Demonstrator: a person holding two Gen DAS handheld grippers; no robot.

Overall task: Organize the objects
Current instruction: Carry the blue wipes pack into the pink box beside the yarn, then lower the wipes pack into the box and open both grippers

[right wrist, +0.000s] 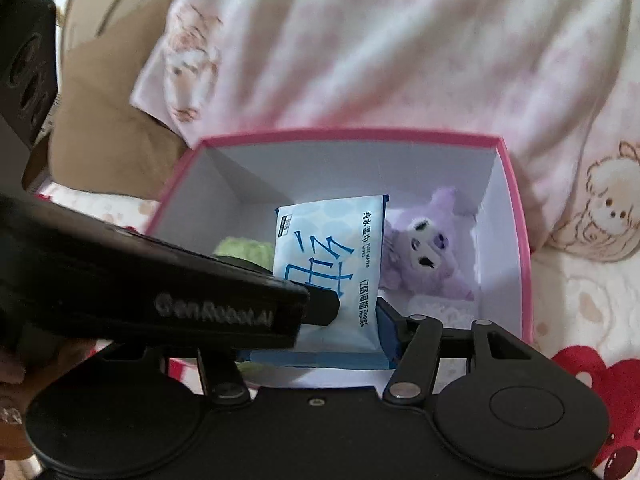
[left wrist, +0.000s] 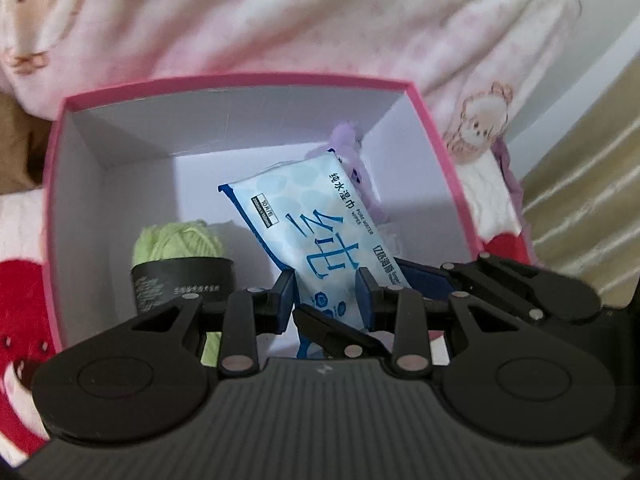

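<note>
A pink box (left wrist: 240,80) with a white inside stands on the bed; it also shows in the right wrist view (right wrist: 352,135). Inside lie a green yarn ball (left wrist: 176,242) with a black band, a purple plush toy (right wrist: 424,248) and a light-blue wet wipes pack (left wrist: 316,224). My left gripper (left wrist: 326,290) reaches into the box with its blue pads on either side of the pack's lower end. My right gripper (right wrist: 320,340) also holds the wipes pack (right wrist: 332,256) at its near end; its left finger is hidden behind the left gripper's body (right wrist: 160,280).
A pink and white blanket (left wrist: 280,12) with bear prints lies behind the box. A white cover with red hearts (right wrist: 592,380) spreads under and around it. A brown cushion (right wrist: 108,140) sits at the left. A gold striped fabric (left wrist: 592,208) is at the right.
</note>
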